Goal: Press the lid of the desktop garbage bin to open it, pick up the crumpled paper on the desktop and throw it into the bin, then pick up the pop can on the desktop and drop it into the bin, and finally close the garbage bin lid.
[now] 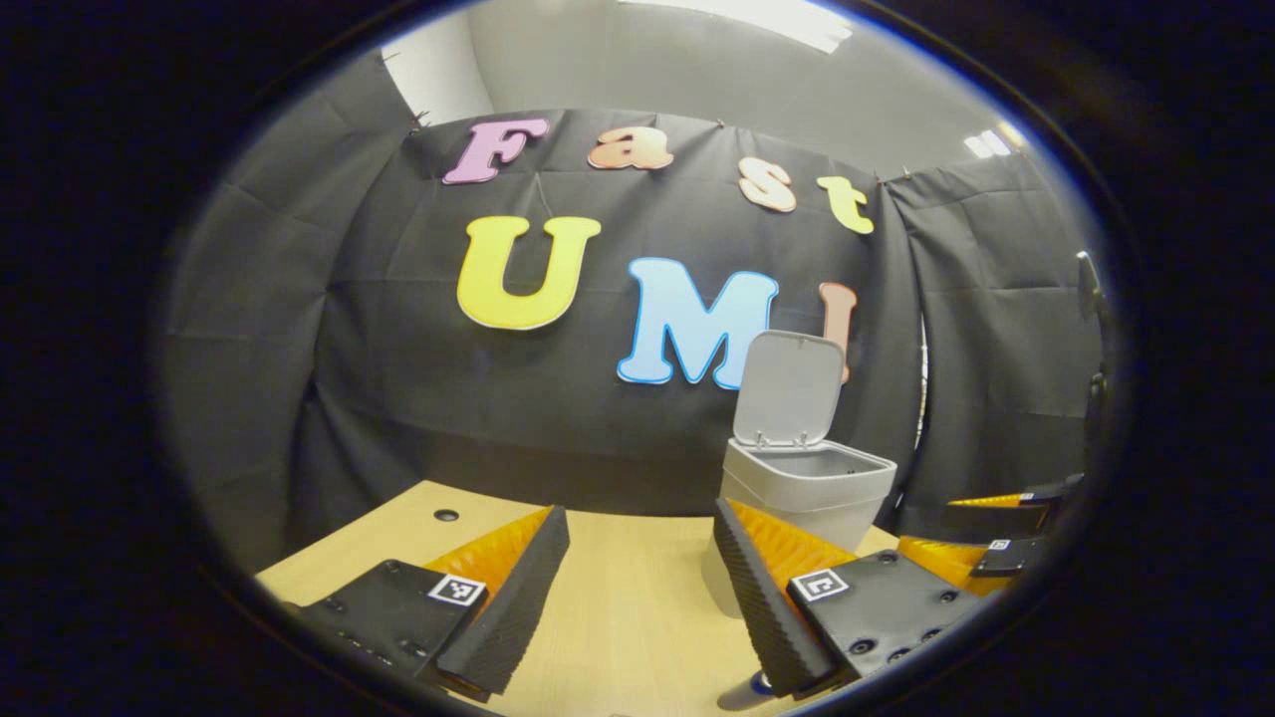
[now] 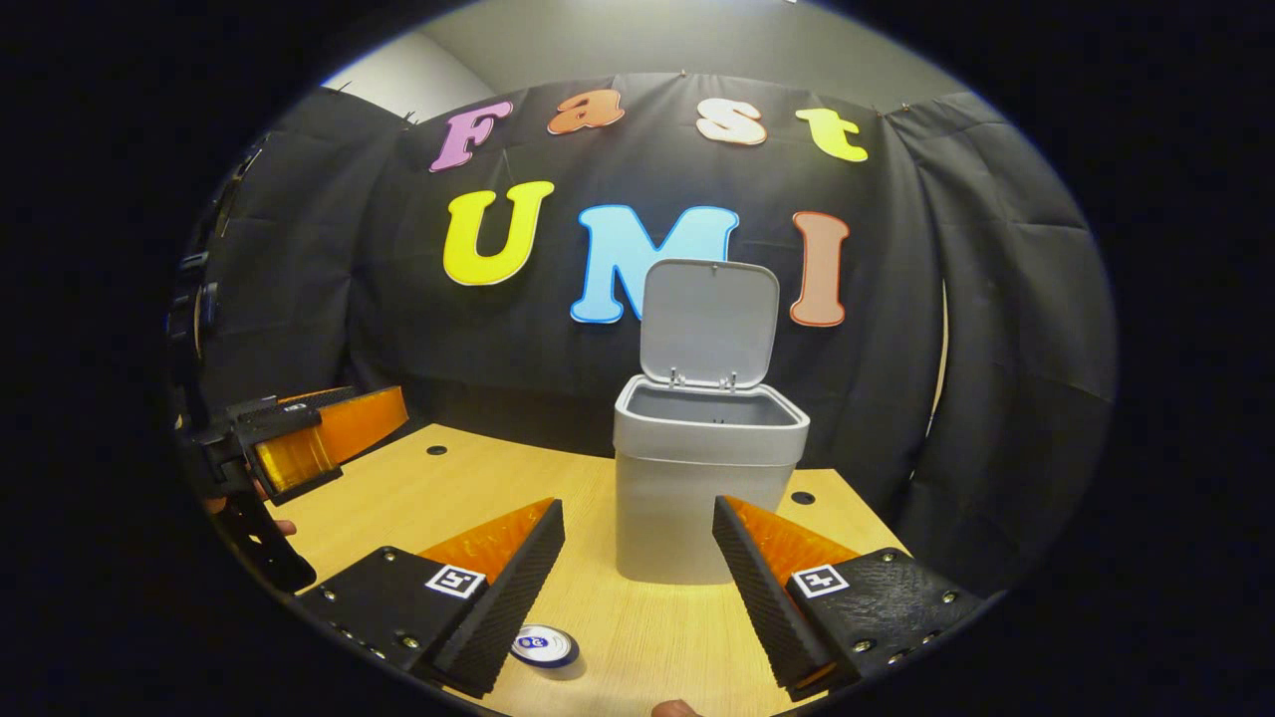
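Right gripper view looks straight at the garbage bin [image 2: 705, 498], a pale grey, squarish tub standing near the far edge of the tabletop [image 2: 418, 498], with its lid [image 2: 709, 321] swung up on the rear hinge and standing nearly upright, so the mouth is open and, from this low angle, nothing can be seen inside. The right gripper [image 2: 637, 568] hovers in front of it with its fingers spread wide and nothing between them; a small round blue-and-white object, probably the top of the pop can [image 2: 543, 645], lies just beside the left finger near the front edge. The crumpled paper cannot be made out. The likely trouble is the can: so close under the finger, a careless descent could knock it over or roll it toward the front edge, and a smooth round body may slip from a shallow pinch. The bin looks light, and a hard push could slide it off the far edge. In the left gripper view the left gripper [image 1: 637, 588] also hangs with fingers apart and empty, the bin just beyond its right finger, so a swing could clip it.
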A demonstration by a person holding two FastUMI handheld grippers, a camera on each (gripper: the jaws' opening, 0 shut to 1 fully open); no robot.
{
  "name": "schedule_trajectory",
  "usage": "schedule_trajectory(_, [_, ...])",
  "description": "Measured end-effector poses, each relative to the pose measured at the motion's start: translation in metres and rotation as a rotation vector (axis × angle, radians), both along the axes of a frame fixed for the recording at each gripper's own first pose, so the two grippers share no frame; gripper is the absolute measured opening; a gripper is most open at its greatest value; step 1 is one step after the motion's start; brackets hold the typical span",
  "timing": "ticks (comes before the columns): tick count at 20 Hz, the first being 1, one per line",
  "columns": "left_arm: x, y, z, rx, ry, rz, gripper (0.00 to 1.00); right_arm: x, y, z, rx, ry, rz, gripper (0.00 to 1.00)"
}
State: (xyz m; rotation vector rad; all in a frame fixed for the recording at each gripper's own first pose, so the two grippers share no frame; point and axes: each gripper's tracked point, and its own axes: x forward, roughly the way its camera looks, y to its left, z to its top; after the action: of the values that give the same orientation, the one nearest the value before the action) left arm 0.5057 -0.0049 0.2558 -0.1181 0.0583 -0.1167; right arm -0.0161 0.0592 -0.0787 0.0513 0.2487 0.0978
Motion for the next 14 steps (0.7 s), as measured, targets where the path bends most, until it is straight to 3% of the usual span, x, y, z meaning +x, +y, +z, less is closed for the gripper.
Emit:
schedule_trajectory(7, [-0.010, 0.007, -0.003, 0.057, 0.011, 0.023, 0.96, -0.014, 0.053, -0.050, 0.048, 0.183, 0.192, 0.96])
schedule_trajectory(14, [-0.012, 0.007, -0.011, 0.063, 0.047, 0.029, 0.96, -0.021, 0.071, -0.093, 0.037, 0.347, 0.250, 0.96])
